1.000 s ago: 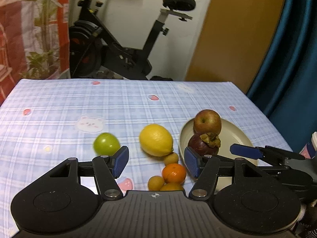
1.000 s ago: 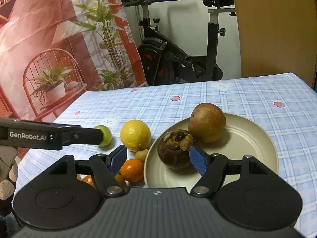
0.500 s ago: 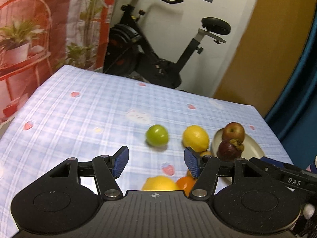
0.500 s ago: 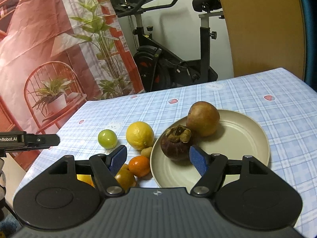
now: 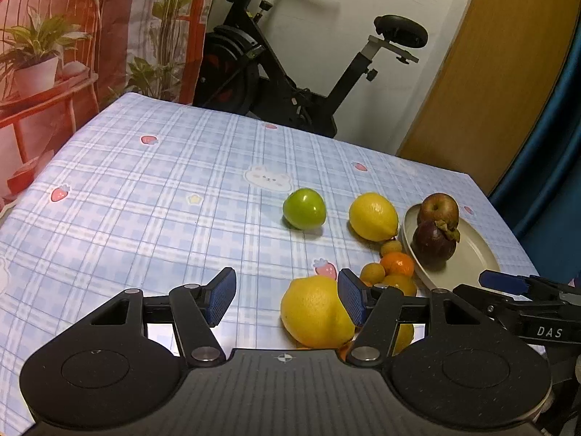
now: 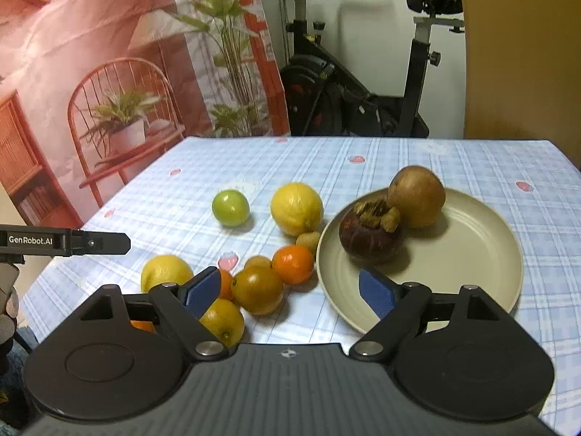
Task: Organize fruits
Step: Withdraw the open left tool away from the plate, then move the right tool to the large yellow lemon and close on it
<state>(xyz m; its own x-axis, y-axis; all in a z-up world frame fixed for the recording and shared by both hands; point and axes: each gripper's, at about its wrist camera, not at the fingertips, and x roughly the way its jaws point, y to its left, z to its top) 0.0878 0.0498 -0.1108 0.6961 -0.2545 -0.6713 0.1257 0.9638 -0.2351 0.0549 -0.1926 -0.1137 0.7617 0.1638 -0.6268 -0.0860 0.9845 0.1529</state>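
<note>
Here the plate (image 6: 483, 265) holds apple (image 6: 417, 196) and mangosteen (image 6: 370, 236).

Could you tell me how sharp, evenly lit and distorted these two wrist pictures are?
Left wrist view: sharp; fisheye bends the table edges; dark corners; soft shadow beside the green fruit. Right wrist view: slightly softer, the apple and mangosteen a little blurred; warm dim light, soft shadows on the plate; no strong glare in either.
</note>
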